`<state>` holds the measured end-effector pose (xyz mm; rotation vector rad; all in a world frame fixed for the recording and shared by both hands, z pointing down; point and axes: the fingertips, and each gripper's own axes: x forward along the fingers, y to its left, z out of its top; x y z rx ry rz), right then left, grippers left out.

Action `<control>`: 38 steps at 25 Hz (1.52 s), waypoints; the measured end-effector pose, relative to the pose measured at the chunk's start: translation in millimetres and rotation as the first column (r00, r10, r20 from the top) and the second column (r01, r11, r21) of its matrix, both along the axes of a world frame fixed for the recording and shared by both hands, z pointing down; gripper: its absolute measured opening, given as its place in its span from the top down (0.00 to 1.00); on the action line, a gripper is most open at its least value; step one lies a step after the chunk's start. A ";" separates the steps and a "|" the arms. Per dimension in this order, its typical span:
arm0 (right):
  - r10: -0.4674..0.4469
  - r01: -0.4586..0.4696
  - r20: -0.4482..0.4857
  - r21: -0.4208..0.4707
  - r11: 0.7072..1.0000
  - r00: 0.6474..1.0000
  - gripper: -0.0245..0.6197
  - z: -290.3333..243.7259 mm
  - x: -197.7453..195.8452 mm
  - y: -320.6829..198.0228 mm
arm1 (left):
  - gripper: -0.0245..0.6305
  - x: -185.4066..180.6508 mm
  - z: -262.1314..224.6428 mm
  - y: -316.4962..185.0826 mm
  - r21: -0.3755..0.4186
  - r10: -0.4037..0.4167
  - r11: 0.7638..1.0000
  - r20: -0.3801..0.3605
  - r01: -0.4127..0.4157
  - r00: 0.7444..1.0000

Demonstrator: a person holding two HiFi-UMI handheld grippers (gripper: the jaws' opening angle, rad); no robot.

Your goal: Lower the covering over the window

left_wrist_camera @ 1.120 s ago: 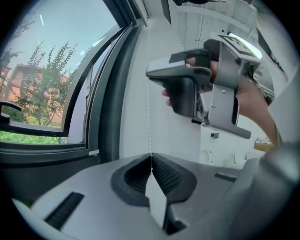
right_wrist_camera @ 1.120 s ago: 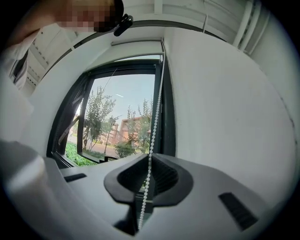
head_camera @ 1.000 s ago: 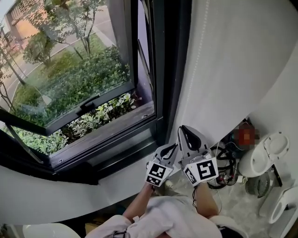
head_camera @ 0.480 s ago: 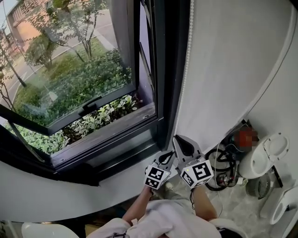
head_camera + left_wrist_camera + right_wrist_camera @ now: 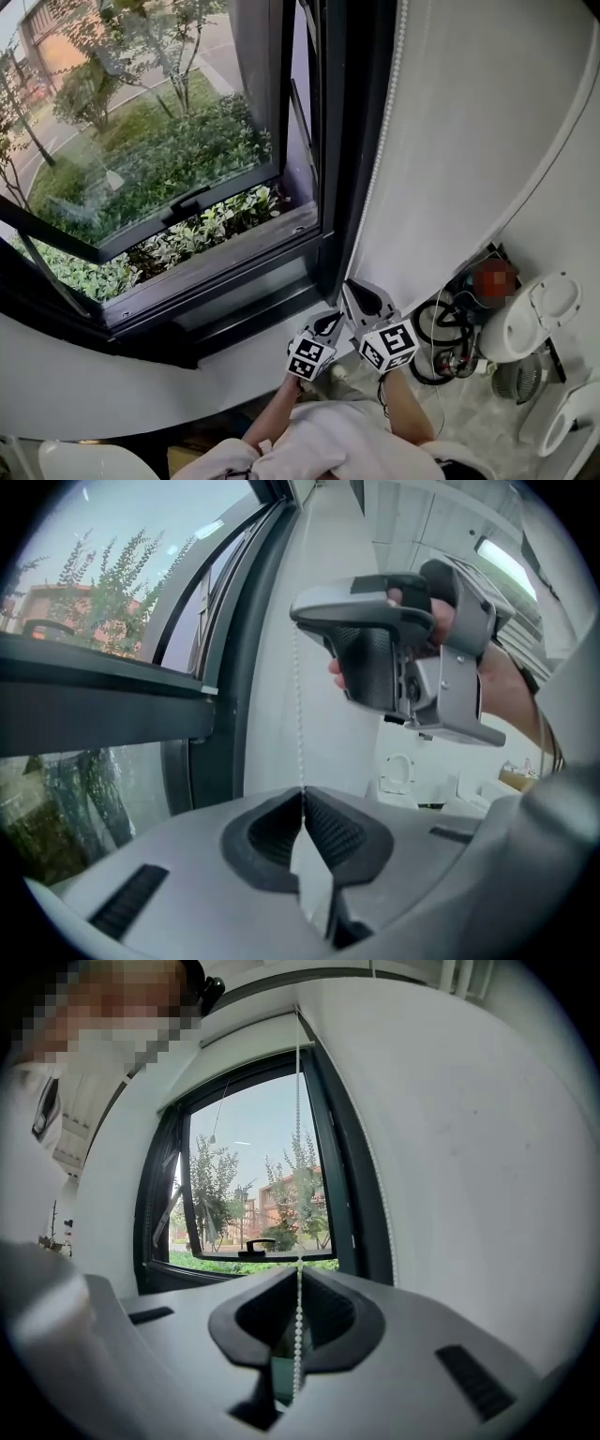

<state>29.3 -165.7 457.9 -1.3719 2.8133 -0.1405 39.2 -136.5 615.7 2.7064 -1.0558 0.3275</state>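
Chain work is the step in hand: both claws are pressed together on the white bead chain [image 5: 298,1147] that hangs beside the dark window frame [image 5: 342,141], at the right edge of the window. The left claw [image 5: 334,319] pinches the chain at its very tip, with the beads rising straight up out of the pads in the left gripper view. The right claw [image 5: 354,289] sits just beside it and a little higher, with the chain running down through its closed pads in the right gripper view. Both seem to be on the same strand, though this cannot be told for sure; a second strand hangs free against the white wall [image 5: 469,141]. The covering itself shows in no view. The glass [image 5: 141,141] is bare and the hinged pane stands open, so the blind is most likely rolled up above the top of the frame and the lowering is barely begun, if at all. The claws are low, near the sill. The next move probably calls for one claw to let go, reach up the strand and pinch it again, then draw down. If the blind does not drop, the other strand is the one to pull.
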 end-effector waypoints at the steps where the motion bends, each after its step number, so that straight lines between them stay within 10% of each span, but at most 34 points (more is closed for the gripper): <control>1: -0.008 0.008 0.002 -0.007 1.000 1.000 0.95 3.9 -1.3 0.1 | 0.93 -1.4 5.1 0.9 -0.007 -0.003 1.000 0.000 0.003 1.000; 25: -0.107 0.100 -0.030 -0.178 0.979 0.994 0.95 95.2 -20.7 16.9 | 0.93 -27.8 98.5 26.3 -0.141 -0.017 0.990 0.046 0.023 0.999; 38: -0.121 0.114 -0.028 -0.174 0.978 0.992 0.95 94.0 -18.4 12.0 | 0.77 -67.8 -92.6 8.6 0.101 -0.048 0.993 -0.088 0.057 0.995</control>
